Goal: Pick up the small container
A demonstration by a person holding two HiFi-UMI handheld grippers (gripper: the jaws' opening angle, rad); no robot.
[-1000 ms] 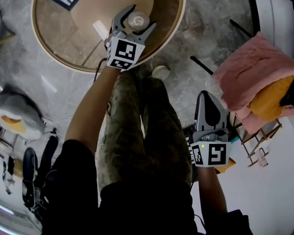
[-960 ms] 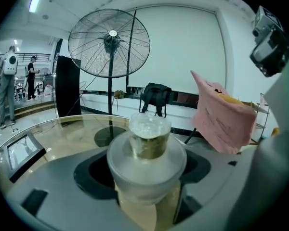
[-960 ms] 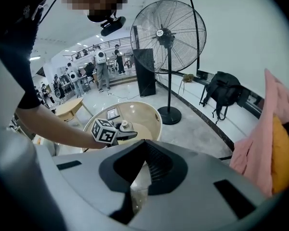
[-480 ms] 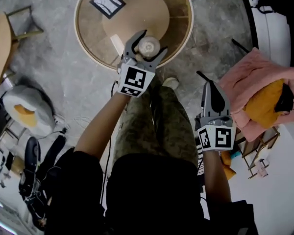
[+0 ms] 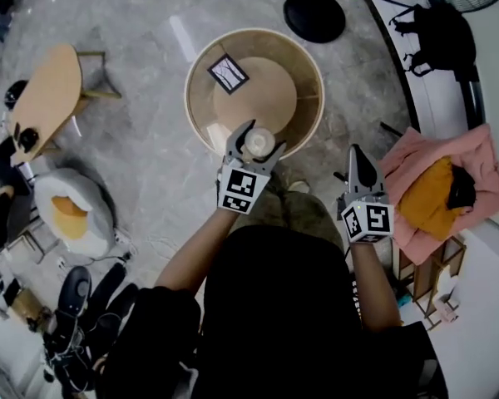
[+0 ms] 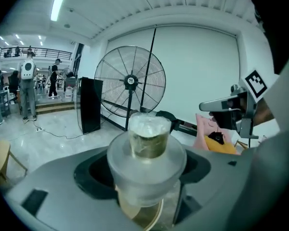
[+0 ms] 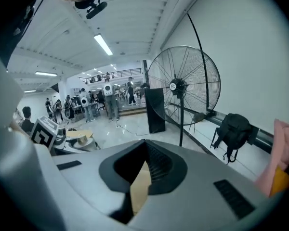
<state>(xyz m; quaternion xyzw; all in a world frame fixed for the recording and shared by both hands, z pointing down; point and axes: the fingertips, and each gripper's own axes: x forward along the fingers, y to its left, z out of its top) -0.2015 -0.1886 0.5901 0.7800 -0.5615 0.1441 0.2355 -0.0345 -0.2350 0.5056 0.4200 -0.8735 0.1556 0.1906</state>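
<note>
At the front of the person's body, both grippers are held out over a grey floor. The left gripper [image 5: 264,136], at about 12 o'clock from the torso, has its jaws partly spread and closed on the small container [image 5: 259,142], one jaw against each side. In the left gripper view the container stands upright between the jaws: a clear pot with a wide, cloudy collar and a pale top, with tan-olive contents showing through the wall. The right gripper [image 5: 356,158], at about 2 o'clock from the torso and well apart from the left, points forward with its jaws drawn together at the tips and nothing between them.

Just beyond the left gripper is the round table [image 5: 201,110]; in the head view the container shows over its near rim, at the tabletop's 6 o'clock. A black-and-white marker card [image 5: 228,74] lies at the tabletop's 10 o'clock. At 3 o'clock from the right gripper a pink cloth [image 5: 474,152] is heaped around a yellow bundle [image 5: 428,194]. Farther out, at 12 o'clock, are the black round fan base [image 5: 314,15] and a black backpack [image 5: 437,32]; at 9 o'clock, a small wooden table [image 5: 46,98].
</note>
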